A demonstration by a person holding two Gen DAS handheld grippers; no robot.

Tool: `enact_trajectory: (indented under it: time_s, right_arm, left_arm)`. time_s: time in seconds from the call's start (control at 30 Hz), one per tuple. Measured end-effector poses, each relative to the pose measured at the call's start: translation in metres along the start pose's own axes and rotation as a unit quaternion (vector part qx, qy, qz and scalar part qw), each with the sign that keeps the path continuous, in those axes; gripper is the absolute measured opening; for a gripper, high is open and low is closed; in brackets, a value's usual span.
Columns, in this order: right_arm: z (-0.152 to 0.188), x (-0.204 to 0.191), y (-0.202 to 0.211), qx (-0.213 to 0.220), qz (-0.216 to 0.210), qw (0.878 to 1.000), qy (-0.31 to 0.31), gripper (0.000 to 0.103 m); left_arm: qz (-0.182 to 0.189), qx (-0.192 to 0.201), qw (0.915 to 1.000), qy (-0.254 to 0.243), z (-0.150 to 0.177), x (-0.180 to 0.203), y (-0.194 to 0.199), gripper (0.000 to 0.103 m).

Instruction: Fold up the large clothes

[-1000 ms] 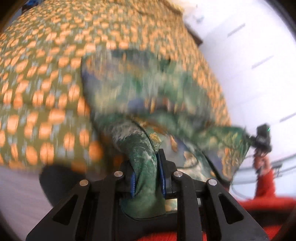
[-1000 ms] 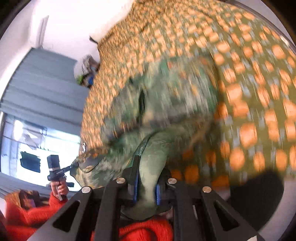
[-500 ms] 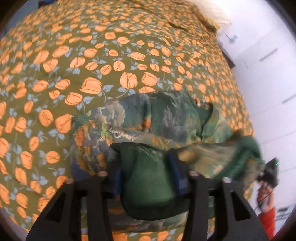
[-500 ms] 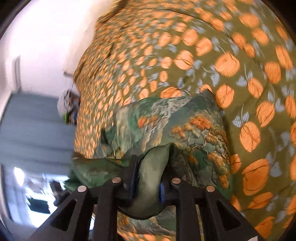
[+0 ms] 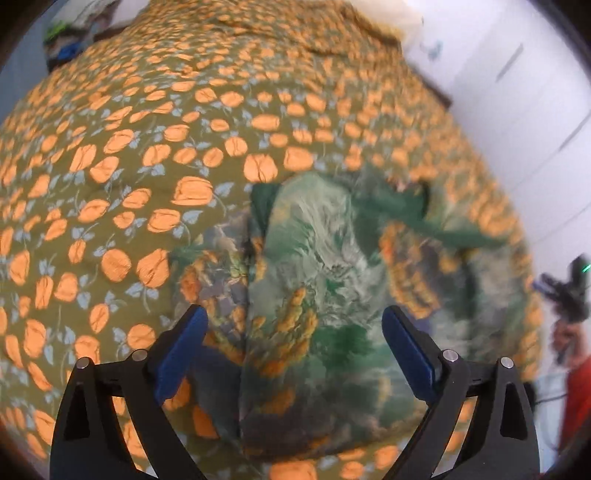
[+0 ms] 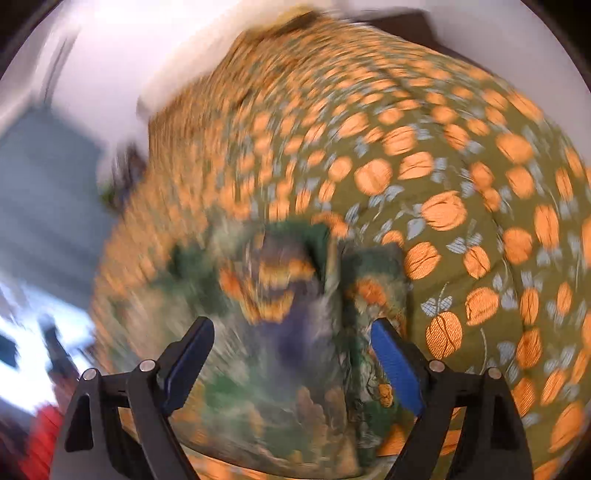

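Observation:
A green garment with a landscape print and orange patches lies folded in a heap on the bedspread. It also shows in the right wrist view, blurred. My left gripper is open and empty just above the garment's near edge. My right gripper is open and empty over the same garment. The right gripper also shows at the left wrist view's right edge.
The olive bedspread with orange tulips covers the bed all around the garment. A white wall runs along the right. A pile of things sits at the far left corner. Red clothing shows near the bed's edge.
Both grippers have opened and let go of the garment, which now lies on the bedspread. Both have drawn back a little above it.

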State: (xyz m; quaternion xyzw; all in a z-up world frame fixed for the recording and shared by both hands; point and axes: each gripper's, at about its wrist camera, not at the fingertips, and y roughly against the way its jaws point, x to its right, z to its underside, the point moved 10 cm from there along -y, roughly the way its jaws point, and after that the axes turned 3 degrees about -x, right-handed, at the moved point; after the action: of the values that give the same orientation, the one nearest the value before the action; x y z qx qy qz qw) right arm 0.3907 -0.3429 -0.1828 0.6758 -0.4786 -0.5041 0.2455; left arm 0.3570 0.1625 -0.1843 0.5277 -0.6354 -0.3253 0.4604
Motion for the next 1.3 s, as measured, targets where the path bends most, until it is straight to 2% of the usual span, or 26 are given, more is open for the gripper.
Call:
enact_trajectory:
  time_s: [0.03,0.07,0.13,0.17,0.2,0.23,0.27,0.33,0.47,0.57,0.63,0.73,0.77,0.87,0.97,1.07,1.17,1.3]
  right_arm:
    - [0.004,-0.006,-0.012,-0.005,0.026,0.999,0.025,0.089]
    - [0.006,-0.009,-0.021,-0.003,0.043,0.999,0.031,0.089]
    - [0.007,-0.006,-0.036,0.004,0.069,0.997,0.017,0.086]
    - [0.009,-0.005,-0.039,0.006,0.071,0.997,0.010,0.068]
    - [0.011,-0.005,-0.042,0.005,0.083,0.997,0.009,0.030]
    - [0.014,-0.002,-0.038,0.005,0.107,0.994,0.015,0.017]
    - [0.016,-0.002,-0.032,0.009,0.126,0.992,0.024,0.014]
    - [0.016,-0.014,-0.015,0.030,0.142,0.988,0.058,0.012]
    - [-0.009,-0.048,0.039,0.115,0.157,0.974,0.114,0.012]
    - [-0.035,-0.074,0.060,0.178,0.180,0.956,0.151,0.012]
    - [-0.054,-0.082,0.053,0.192,0.188,0.951,0.152,0.012]
    - [-0.071,-0.068,0.025,0.184,0.201,0.953,0.135,0.012]
    - [-0.071,-0.055,0.006,0.168,0.209,0.955,0.126,0.012]
    - [-0.059,-0.019,-0.042,0.119,0.221,0.963,0.099,0.012]
    - [-0.037,0.010,-0.080,0.084,0.209,0.971,0.081,0.013]
    - [-0.026,0.021,-0.102,0.078,0.193,0.975,0.076,0.015]
    - [-0.027,0.024,-0.112,0.084,0.184,0.977,0.071,0.017]
    - [-0.024,0.030,-0.117,0.098,0.173,0.978,0.068,0.018]
  left_arm:
    - [-0.020,-0.002,0.9997,-0.013,-0.001,0.006,-0.013,0.091]
    - [-0.032,-0.004,0.9993,-0.022,-0.002,0.010,-0.020,0.082]
    - [-0.064,-0.014,0.9969,-0.045,0.000,0.018,-0.036,0.056]
    - [-0.087,-0.018,0.9945,-0.056,0.002,0.020,-0.041,0.023]
    - [-0.117,-0.018,0.9908,-0.066,0.004,0.018,-0.042,0.011]
    - [-0.126,-0.013,0.9895,-0.069,0.006,0.018,-0.038,0.011]
    - [-0.129,-0.003,0.9893,-0.069,0.006,0.018,-0.031,0.009]
    - [-0.129,0.032,0.9893,-0.060,0.003,0.016,0.000,0.008]
    - [-0.119,0.112,0.9856,-0.046,-0.018,0.020,0.053,0.008]
    - [-0.149,0.182,0.9701,-0.060,-0.044,0.030,0.075,0.008]
    - [-0.164,0.206,0.9634,-0.051,-0.062,0.029,0.068,0.008]
    - [-0.177,0.198,0.9637,-0.032,-0.072,0.019,0.036,0.008]
    - [-0.184,0.187,0.9647,-0.026,-0.072,0.011,0.018,0.008]
    - [-0.193,0.148,0.9698,-0.013,-0.057,-0.010,-0.032,0.010]
    - [-0.185,0.126,0.9747,0.005,-0.032,-0.030,-0.067,0.014]
    - [-0.180,0.132,0.9748,0.009,-0.021,-0.035,-0.082,0.017]
    - [-0.185,0.138,0.9730,0.006,-0.021,-0.032,-0.088,0.018]
    - [-0.173,0.148,0.9736,0.017,-0.021,-0.038,-0.095,0.020]
